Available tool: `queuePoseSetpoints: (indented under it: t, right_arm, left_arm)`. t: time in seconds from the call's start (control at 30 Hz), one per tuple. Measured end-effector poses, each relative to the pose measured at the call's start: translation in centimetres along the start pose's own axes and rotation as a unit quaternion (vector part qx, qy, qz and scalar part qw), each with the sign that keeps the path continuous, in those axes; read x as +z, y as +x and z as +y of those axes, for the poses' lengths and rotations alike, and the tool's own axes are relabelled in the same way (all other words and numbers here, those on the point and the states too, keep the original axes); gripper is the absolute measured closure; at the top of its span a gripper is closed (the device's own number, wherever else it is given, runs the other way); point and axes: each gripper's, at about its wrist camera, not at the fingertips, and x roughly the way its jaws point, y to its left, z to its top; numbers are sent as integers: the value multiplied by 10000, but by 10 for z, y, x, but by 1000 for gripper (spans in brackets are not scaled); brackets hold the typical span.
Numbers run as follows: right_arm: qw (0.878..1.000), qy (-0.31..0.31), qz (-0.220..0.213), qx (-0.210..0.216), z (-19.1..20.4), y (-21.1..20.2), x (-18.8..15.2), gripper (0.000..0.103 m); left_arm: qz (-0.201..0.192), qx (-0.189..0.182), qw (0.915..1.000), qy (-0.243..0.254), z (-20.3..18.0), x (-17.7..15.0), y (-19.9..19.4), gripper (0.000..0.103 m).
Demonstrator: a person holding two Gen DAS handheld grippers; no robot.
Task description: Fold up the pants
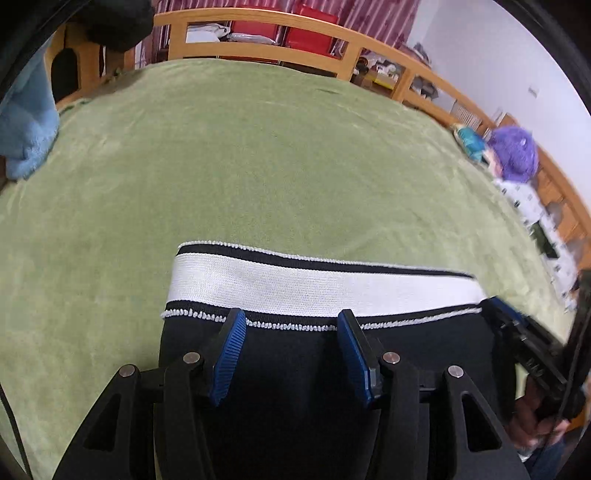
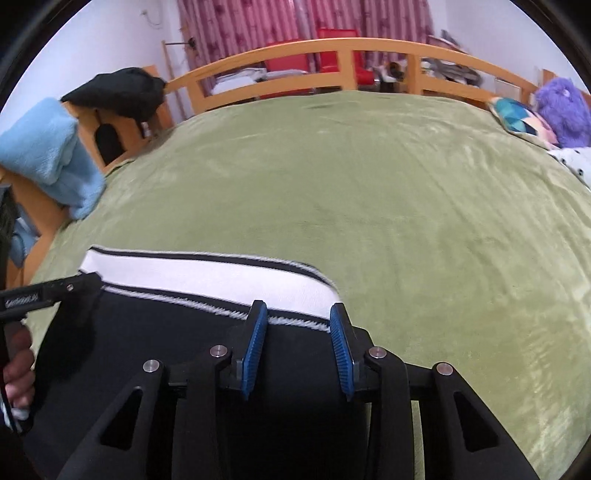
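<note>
- Pants (image 1: 332,369), black with a white waistband (image 1: 325,288) edged in black stripes and white stitching, lie on the green bed cover (image 1: 258,166); the waistband faces the wooden footboard rail (image 1: 258,22), the black cloth runs back under both tools
- Left gripper (image 1: 291,350): blue-padded fingers (image 1: 231,354) spread wide apart, tips just short of the waistband's stitched lower edge, over the black cloth; nothing clamped between them
- Right gripper (image 2: 299,345): fingers (image 2: 255,350) parted, tips at the waistband's lower edge near its right end; whether the tips touch the cloth cannot be told
- In the right wrist view the left gripper (image 2: 70,291) sits at the waistband's left end
- Beyond the waistband: bare green cover up to the rail; a light blue blanket (image 2: 51,147) to its left, a purple plush toy (image 2: 561,107) and patterned cushion (image 2: 517,118) to its right; red boxes (image 1: 284,29) behind the rail
</note>
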Motion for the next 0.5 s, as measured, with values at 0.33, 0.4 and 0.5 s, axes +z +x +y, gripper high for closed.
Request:
queuePoseSetpoints:
  t: [0.33,0.4,0.5]
  right_arm:
    - [9995,140,-173,207,-8,-87,-37,60]
    - [9995,47,-149,262,-4,-101,-58,60]
    - [9998,-128,97,93,0,-107,-94,61]
  left_arm:
    - [-63,-8,9995,319,-1,-60,-83,50]
    - [-75,-37,9994,321,0,-89,-96,50]
    - [51,219,9990,395,5,-131,-103,50]
